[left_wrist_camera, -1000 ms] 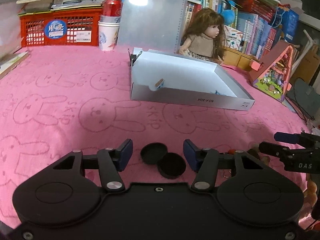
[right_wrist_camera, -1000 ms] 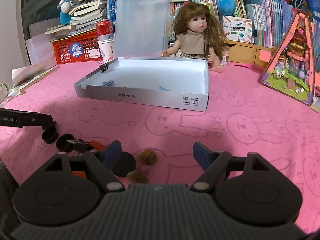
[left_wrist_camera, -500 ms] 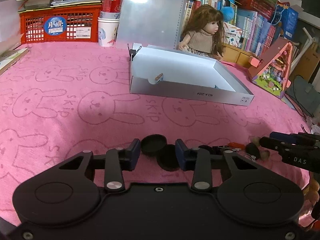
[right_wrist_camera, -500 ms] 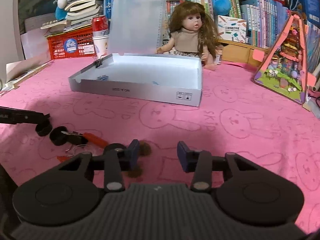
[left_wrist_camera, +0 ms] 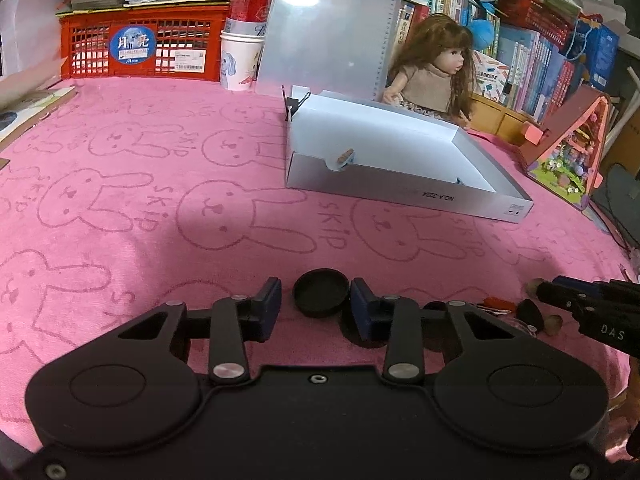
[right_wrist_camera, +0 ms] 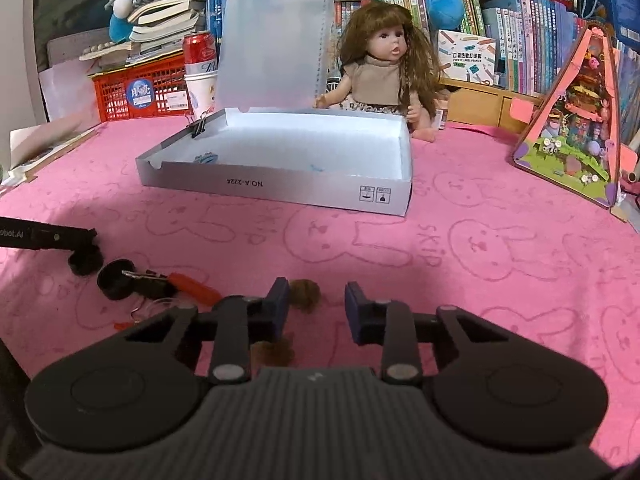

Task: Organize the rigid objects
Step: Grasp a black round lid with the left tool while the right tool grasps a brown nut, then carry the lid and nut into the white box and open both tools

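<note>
Pink bunny-print cloth [left_wrist_camera: 120, 200] covers the worktop, with bookshelves, a doll [right_wrist_camera: 380, 68] and a red crate [left_wrist_camera: 140, 46] at the far edge. At twelve o'clock from both cameras sits an open white box [right_wrist_camera: 280, 152], its clear lid [right_wrist_camera: 272, 40] standing upright behind it.

Left gripper [left_wrist_camera: 316, 300]: its jaws stand narrowly apart around a round black cap [left_wrist_camera: 320, 292] on the cloth; whether the pads press on it I cannot tell.

Right gripper [right_wrist_camera: 316, 300]: its jaws are closing, with a brown nut-like lump [right_wrist_camera: 305, 294] between them, hard against the left pad; the right pad stands clear of it. A second brown lump [right_wrist_camera: 272, 354] lies lower, under the left finger. At nine o'clock from it lie another black cap [right_wrist_camera: 114, 284] and an orange-handled tool [right_wrist_camera: 192, 284], touching.
</note>
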A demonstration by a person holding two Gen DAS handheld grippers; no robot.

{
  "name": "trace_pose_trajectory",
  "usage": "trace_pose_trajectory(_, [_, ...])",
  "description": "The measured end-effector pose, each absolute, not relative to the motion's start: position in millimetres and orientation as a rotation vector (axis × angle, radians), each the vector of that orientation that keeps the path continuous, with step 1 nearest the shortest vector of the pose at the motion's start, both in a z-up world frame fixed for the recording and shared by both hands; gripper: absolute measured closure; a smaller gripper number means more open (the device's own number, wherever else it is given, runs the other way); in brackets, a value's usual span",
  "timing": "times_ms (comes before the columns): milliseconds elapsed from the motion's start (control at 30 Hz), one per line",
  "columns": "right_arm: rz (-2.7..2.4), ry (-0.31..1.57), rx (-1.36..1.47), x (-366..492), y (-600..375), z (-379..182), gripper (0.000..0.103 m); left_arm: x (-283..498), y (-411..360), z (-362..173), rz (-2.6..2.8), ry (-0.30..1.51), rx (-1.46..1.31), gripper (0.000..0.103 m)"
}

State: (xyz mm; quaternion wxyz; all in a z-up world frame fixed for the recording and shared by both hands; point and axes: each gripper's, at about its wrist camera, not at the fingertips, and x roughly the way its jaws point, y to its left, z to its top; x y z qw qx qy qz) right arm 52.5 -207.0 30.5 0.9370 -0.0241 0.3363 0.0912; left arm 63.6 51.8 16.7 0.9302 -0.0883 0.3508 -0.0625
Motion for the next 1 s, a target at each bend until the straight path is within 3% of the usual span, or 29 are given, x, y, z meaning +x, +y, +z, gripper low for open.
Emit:
trace_pose_trajectory(500, [0.193,0.685,-0.072,55.5,-197.3,23.3,0.073,59.0,36.5,12.3,-0.123,0.686,-0.107,0.067])
trace_pose_trajectory(567, [0.197,0.683,-0.075,54.7,-196.2,23.6,0.077,58.0,34.0,12.2,-0.126,0.678,-0.09,0.073])
trace_pose_trajectory(1000, [0.208,0.662,-0.061,63.2,-194.3,36.4,0.078,64.6,26.2,26.6,-0.161,0.65,-0.083,0.073])
